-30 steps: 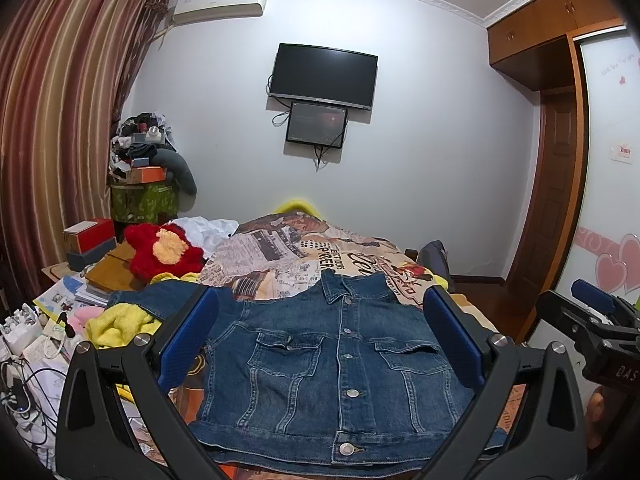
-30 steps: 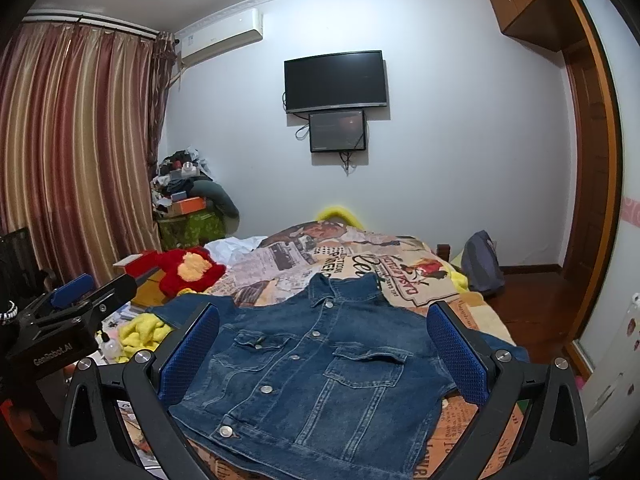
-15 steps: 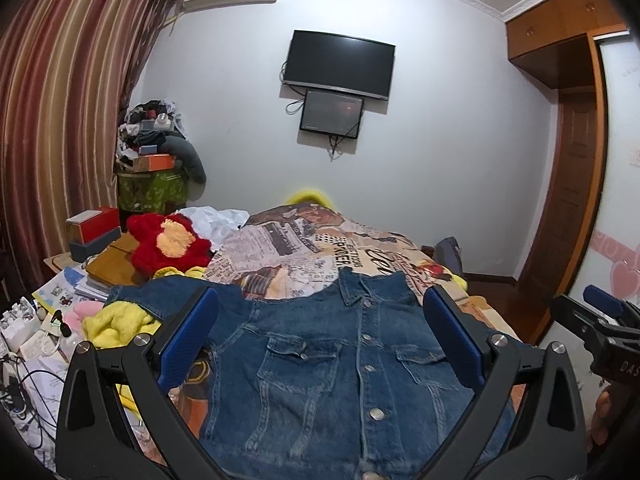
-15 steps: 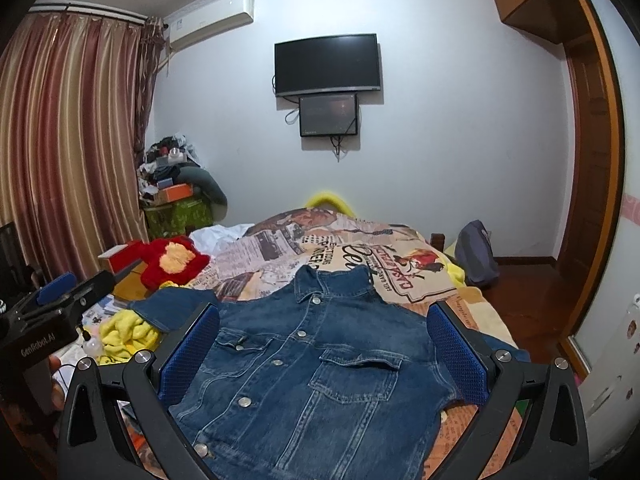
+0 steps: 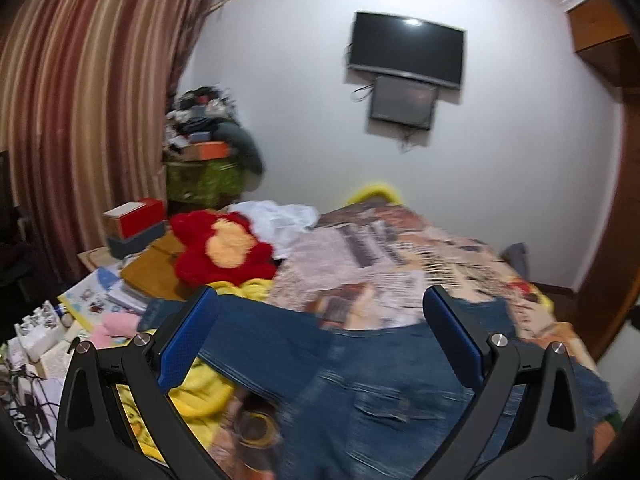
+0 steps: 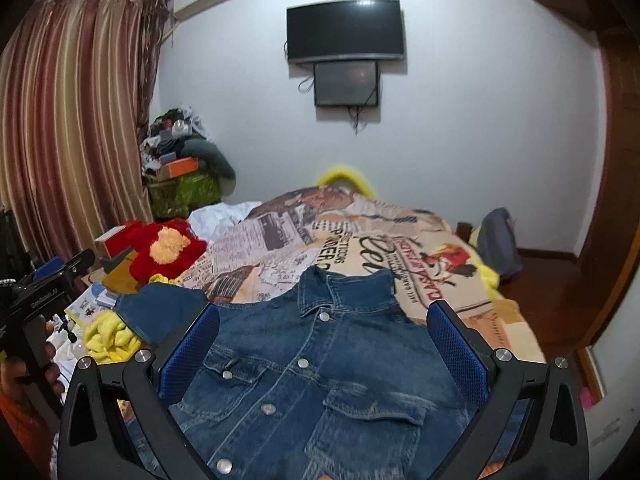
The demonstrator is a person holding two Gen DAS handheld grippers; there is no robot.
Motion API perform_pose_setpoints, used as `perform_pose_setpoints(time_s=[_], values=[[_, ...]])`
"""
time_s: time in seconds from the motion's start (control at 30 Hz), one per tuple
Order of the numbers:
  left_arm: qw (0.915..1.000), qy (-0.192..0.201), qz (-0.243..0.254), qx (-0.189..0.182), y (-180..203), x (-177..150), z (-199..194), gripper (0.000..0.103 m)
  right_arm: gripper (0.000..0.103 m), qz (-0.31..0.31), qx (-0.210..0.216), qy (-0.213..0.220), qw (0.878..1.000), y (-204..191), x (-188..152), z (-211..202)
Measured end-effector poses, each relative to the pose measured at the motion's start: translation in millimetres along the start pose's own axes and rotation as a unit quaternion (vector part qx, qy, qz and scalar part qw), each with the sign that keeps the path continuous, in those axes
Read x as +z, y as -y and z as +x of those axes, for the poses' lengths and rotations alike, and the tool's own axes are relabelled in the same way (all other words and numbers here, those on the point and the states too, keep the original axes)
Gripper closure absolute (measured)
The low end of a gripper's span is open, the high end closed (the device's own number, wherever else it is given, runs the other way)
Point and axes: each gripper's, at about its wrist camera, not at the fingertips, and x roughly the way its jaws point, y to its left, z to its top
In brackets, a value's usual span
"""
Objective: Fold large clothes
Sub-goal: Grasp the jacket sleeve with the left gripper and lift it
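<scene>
Lying front-up on the newspaper-print bedspread (image 6: 360, 236), buttoned, collar toward the far wall: denim jacket (image 6: 320, 364). Seen from the right wrist between the spread blue pads of the right gripper (image 6: 323, 320), fingers wide apart and closed on nothing; placket and chest pockets filling the gap, cloth passing behind both fingertips (image 6: 456, 344), contact with the pads not clear. One sleeve (image 6: 160, 312) thrown out to the left over a yellow cloth (image 6: 108, 340).

From the left wrist, blurred: left gripper (image 5: 320, 316) likewise wide open and empty, above the jacket's left shoulder and sleeve (image 5: 256, 340), denim (image 5: 380, 384) running from the left pad across to the right pad and down to the bottom edge. Whether either pad touches cloth, cannot tell. Same gripper also visible at the left edge of the right wrist view (image 6: 44, 284), held in a hand (image 6: 24, 376).

Beside the bed on the left: red and yellow plush toy (image 5: 224, 248), boxes (image 5: 134, 224), books and papers (image 5: 104, 296). On the wall: television (image 6: 344, 30) with a smaller screen (image 6: 346, 84) just beneath. At left: striped curtain (image 6: 68, 120).
</scene>
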Motion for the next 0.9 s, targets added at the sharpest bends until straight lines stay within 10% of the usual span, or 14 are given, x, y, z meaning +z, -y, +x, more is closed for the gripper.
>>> perform_pose_setpoints(time_s=[0.63,0.9], values=[[0.9791,-0.202,-0.017,0.015,-104,-59,145,0.001,0.000,0.019,0.017,-0.203,0.979,35,-31,222],[0.9613,-0.258,-0.098,0.001,-145,-87,179,0.025,0.000,0.013,0.046,-0.279,0.959,22,-63,278]])
